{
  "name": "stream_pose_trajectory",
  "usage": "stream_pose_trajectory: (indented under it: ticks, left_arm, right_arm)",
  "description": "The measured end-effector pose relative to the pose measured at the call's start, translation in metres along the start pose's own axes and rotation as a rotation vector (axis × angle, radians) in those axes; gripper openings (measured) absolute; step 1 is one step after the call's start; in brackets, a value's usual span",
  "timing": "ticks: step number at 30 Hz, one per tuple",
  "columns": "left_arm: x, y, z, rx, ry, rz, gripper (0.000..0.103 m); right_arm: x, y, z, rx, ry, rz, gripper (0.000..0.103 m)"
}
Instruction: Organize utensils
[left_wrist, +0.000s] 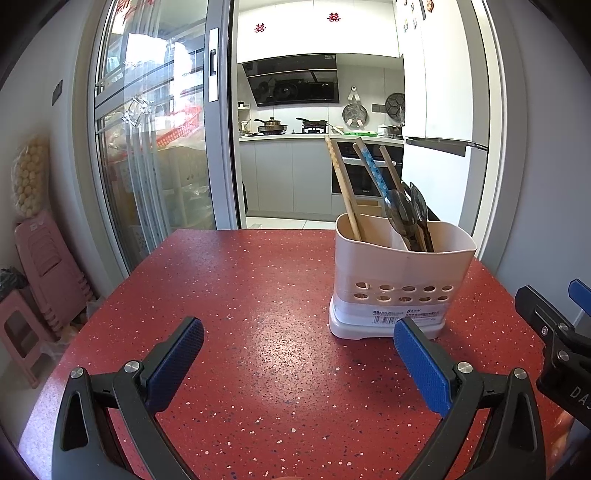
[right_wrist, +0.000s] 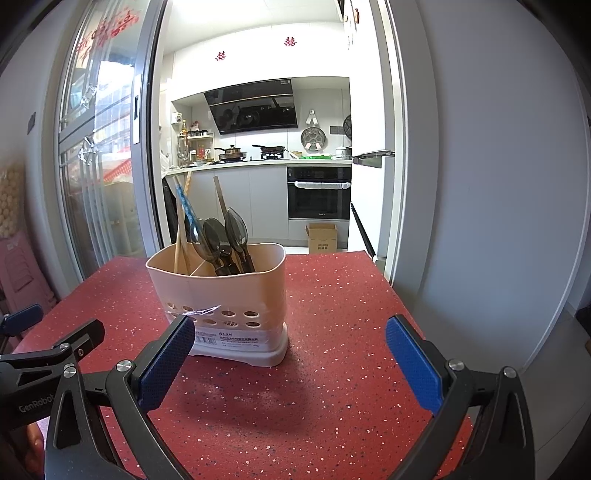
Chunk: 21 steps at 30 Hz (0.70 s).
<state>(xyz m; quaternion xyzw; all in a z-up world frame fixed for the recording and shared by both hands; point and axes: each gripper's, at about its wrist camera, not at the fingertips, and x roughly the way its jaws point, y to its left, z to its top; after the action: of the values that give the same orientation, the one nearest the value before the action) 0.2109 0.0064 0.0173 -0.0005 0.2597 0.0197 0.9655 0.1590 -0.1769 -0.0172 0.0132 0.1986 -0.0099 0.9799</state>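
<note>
A cream plastic utensil holder stands upright on the red speckled table. Its left compartment holds chopsticks; its right compartment holds dark spoons, bowls up. My left gripper is open above the table, left of and nearer than the holder, with nothing between its fingers. My right gripper is open too, empty, just in front of the holder. The right gripper also shows at the right edge of the left wrist view.
Beyond the far table edge lies a kitchen with an oven and a cardboard box on the floor. A glass sliding door stands at the left, pink stools beside it. A white wall runs along the right.
</note>
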Motion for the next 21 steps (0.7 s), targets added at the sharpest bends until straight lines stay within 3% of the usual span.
stream_pose_trajectory:
  ticks: [21]
  left_arm:
    - [-0.0011,-0.002,0.0011,0.003,0.002,-0.006,0.103]
  right_arm:
    - [-0.0014,-0.0019,0.0003,0.002,0.005,-0.002,0.103]
